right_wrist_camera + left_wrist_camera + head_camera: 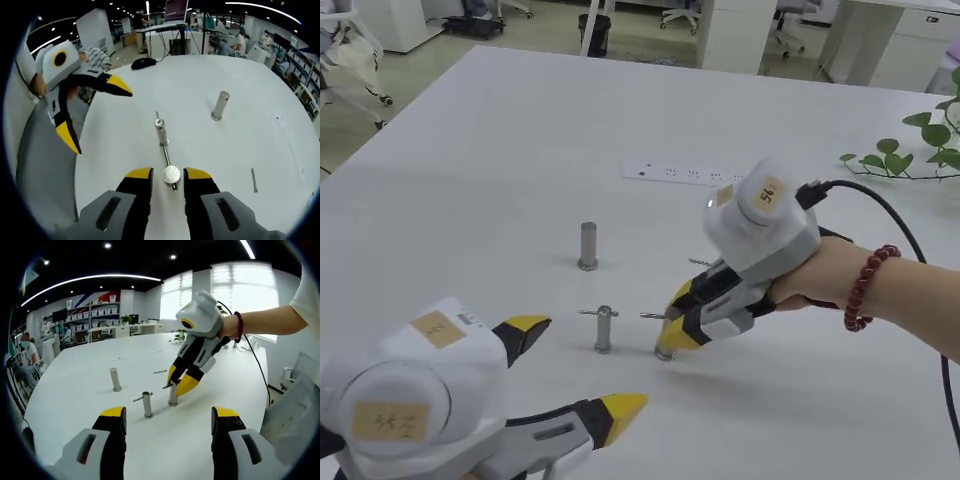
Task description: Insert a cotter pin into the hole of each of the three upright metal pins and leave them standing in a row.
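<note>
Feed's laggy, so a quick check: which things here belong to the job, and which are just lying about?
Job: far pin, middle pin, near pin, loose cotter.
Lying about: power strip, plant.

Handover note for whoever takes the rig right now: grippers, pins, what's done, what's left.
The left gripper is open and empty, hovering short of the pins.
The right gripper is open, jaws either side of the nearest metal pin.
Done: the middle metal pin has a cotter pin through it; a second cotter pin looks seated in the nearest one.
Left: the far metal pin is bare; a loose cotter pin lies on the table. All three stand upright, not quite in line.
</note>
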Motion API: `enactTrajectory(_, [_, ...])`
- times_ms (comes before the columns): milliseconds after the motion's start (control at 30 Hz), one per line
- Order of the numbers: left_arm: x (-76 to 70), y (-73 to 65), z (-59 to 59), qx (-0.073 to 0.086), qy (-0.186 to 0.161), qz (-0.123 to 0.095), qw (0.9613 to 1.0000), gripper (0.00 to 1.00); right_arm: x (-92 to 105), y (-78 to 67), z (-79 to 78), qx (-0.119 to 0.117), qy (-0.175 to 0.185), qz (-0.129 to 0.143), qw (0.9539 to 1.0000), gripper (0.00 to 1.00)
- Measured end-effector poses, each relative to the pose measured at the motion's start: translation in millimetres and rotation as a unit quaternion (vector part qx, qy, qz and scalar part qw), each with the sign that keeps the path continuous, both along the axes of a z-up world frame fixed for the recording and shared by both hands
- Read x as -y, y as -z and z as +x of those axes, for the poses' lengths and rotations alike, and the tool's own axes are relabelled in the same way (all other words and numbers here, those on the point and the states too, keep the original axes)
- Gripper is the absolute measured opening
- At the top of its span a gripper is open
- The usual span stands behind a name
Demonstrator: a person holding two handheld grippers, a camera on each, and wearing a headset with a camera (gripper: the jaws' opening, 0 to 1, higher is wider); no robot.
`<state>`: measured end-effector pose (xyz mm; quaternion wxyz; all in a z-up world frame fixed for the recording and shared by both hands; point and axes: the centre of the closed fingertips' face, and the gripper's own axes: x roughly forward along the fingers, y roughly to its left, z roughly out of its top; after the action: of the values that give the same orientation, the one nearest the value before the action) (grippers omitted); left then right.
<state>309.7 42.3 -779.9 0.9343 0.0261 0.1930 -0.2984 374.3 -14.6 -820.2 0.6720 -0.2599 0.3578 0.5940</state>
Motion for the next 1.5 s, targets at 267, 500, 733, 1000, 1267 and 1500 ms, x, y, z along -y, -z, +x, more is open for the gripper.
enactTrajectory(267, [-2.3,0.1,1.1,0.000,-0.005,-0.004,1.0000,0.71,-18.5,-24.3,12.0,-0.018,0.071,0.056,0.9958,0.32])
enactTrajectory(500, [-4.6,-0.6,2.0,0.000,-0.007,-0.007,1.0000,0.74,-39.2,-30.0,32.2,0.003,0.101,0.083,0.9915,0.33])
enactTrajectory(733, [-6.2,0.1,4.4,-0.002,-0.008,-0.007,0.9999,0.78,-60.0,-34.9,54.3,0.021,0.125,0.119,0.9848,0.34])
enactTrajectory(1000, [-5.3,-1.0,5.6,0.004,0.001,-0.001,1.0000,0.80,-82.4,-29.9,75.0,0.030,0.135,0.148,0.9792,0.33])
enactTrajectory(1267, [-7.9,-4.4,8.1,0.007,-0.010,-0.019,0.9997,0.85,-93.7,-14.6,100.6,0.055,0.160,0.155,0.9734,0.33])
enactTrajectory(1500, [-9.2,-5.3,9.6,0.009,-0.015,-0.021,0.9996,0.90,-98.5,0.5,123.9,0.053,0.172,0.153,0.9717,0.31])
